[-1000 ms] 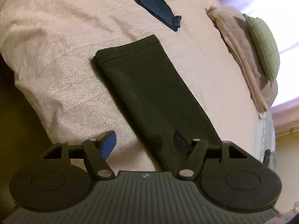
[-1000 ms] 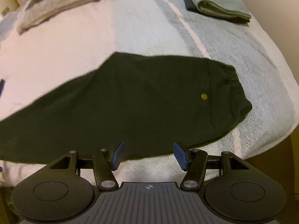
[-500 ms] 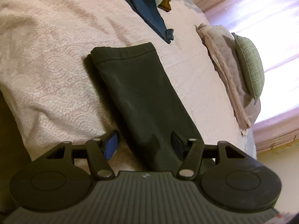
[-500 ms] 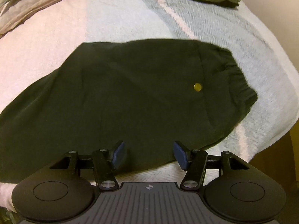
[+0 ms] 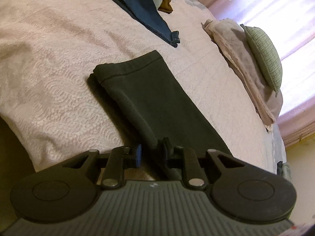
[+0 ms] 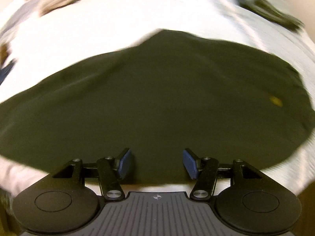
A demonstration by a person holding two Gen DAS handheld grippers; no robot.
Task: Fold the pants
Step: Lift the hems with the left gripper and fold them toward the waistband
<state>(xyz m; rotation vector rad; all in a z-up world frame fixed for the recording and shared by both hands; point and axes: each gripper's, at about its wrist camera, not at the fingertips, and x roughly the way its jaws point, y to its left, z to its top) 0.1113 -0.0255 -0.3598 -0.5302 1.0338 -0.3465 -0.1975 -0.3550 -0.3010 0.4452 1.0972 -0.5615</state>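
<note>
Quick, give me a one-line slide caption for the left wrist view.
Left claw pinching the near edge of the dark pants laid on the pink bedspread, hem end pointing away.

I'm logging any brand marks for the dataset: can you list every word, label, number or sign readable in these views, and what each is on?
No readable words or numbers in either view.
Small round crosshair emblem, no letters: on the right hand-held gripper body.
Faint pale mark on the left hand-held gripper body: too blurred to read.
Yellow dot on the dark pants: blurred, no text discernible.
</note>
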